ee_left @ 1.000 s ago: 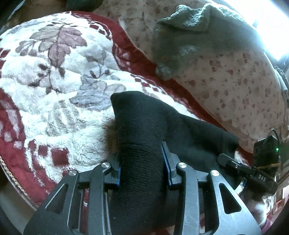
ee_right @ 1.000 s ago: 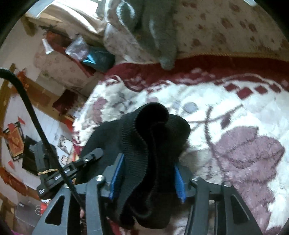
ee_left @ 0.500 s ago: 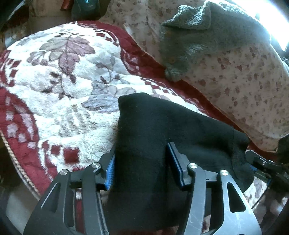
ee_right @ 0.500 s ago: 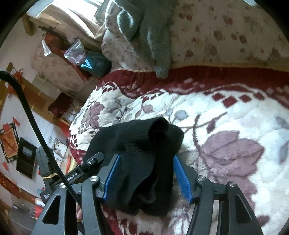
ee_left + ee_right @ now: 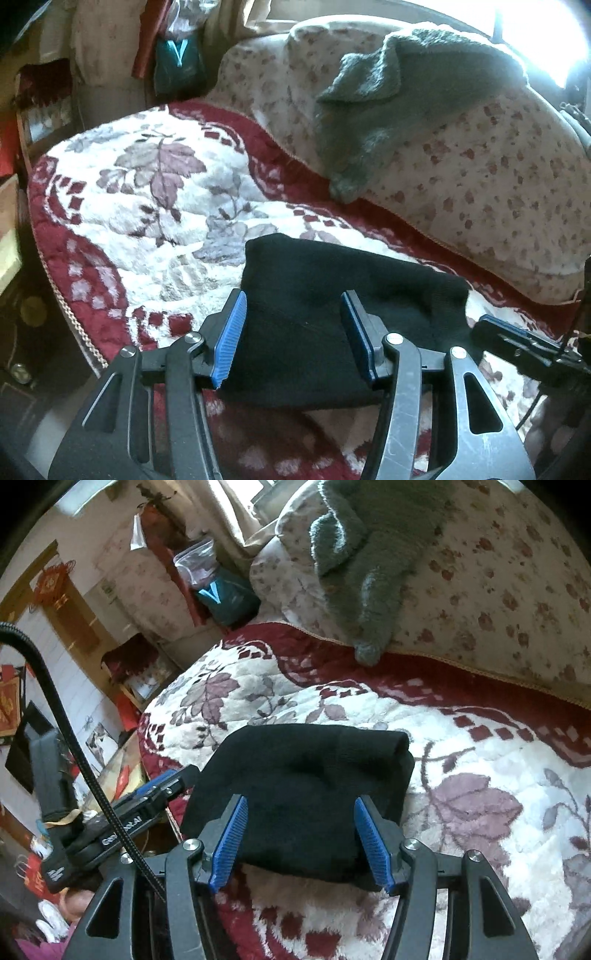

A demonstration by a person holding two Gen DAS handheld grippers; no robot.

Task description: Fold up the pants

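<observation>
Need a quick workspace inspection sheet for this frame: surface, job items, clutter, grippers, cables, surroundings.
Surface: red and white floral blanket over a bed or sofa.
Job's things: black pants lying in a compact folded bundle on the blanket, near its front edge.
Clutter: grey knit garment draped on the floral cushion behind; teal bag at the far end.
Grippers: left gripper open, blue pads clear of the pants; right gripper open, pads astride the bundle, not pressing.
Cables: black cable running down across the left of the right wrist view.
Surroundings: cluttered room, red wall decoration, bright window behind the cushion.
</observation>
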